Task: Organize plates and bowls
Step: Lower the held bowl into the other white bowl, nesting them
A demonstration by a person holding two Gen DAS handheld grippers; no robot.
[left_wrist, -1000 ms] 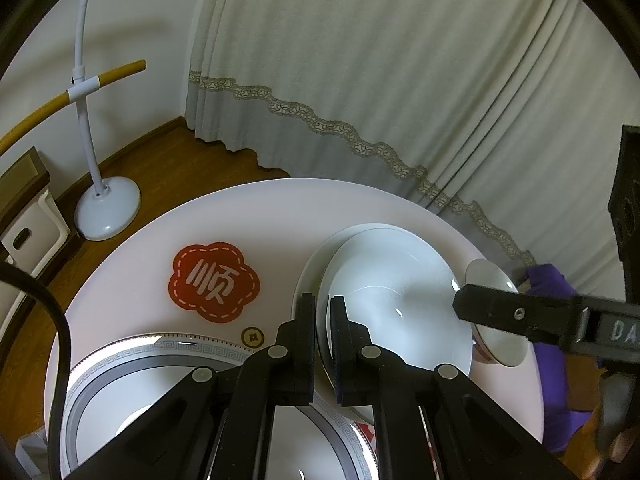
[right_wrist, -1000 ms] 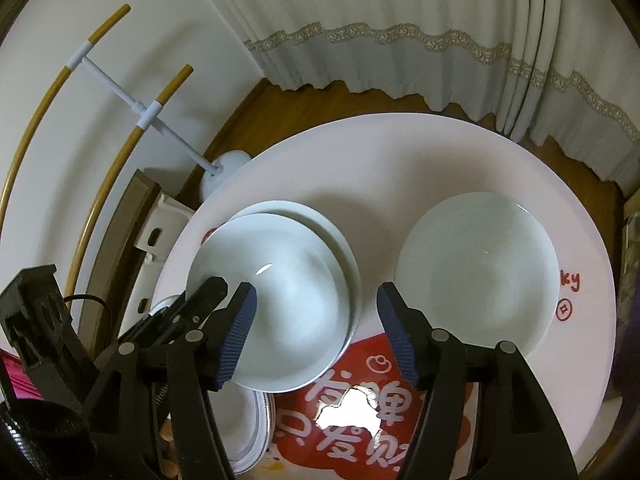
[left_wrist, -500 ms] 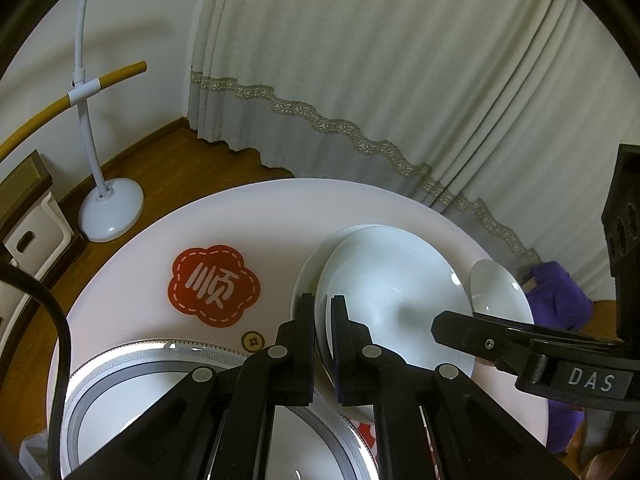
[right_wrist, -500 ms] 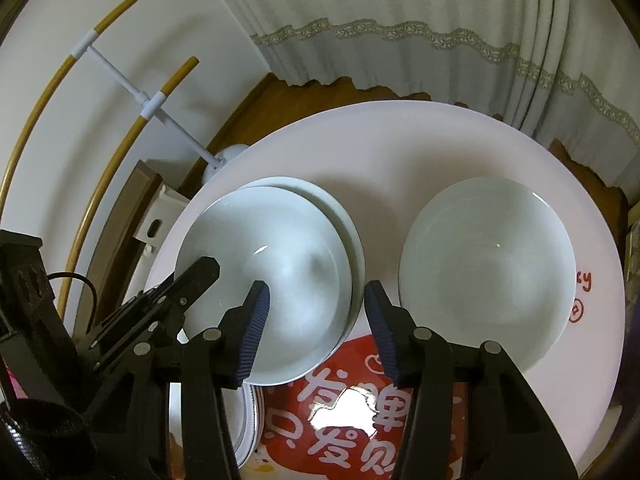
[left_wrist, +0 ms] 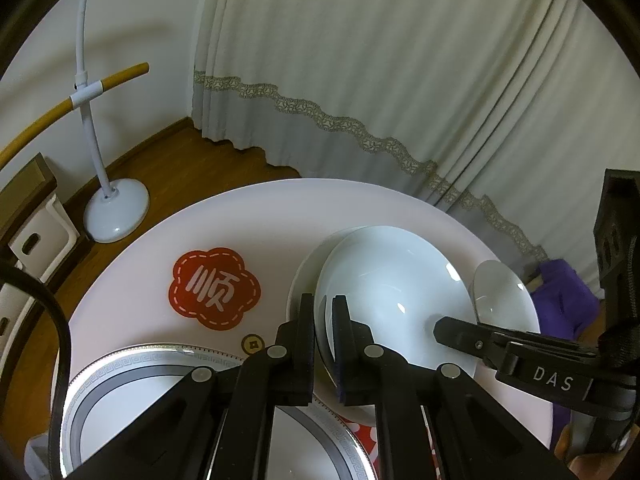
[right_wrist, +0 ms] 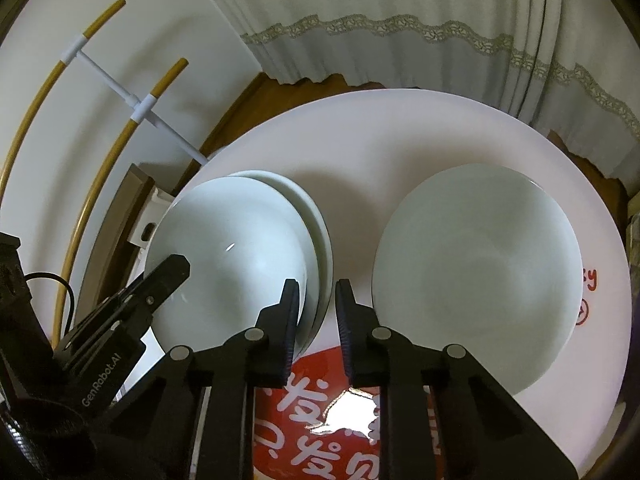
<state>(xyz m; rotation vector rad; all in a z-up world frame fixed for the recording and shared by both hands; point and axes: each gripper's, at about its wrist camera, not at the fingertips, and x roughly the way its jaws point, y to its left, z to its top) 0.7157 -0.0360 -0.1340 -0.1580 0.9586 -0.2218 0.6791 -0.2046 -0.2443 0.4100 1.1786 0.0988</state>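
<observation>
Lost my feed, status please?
Left gripper shut on top bowl rim. Right gripper closing, nothing between pads. Second bowl apart, unobstructed.

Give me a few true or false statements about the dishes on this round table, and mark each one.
1. The left gripper is clamped on the rim of the top bowl. True.
2. The lone bowl is stacked on a plate. False: it sits by itself on the table.
3. A patterned plate lies beside the stack. True.
4. A bowl covers the red sticker. False: it lies uncovered.
</observation>
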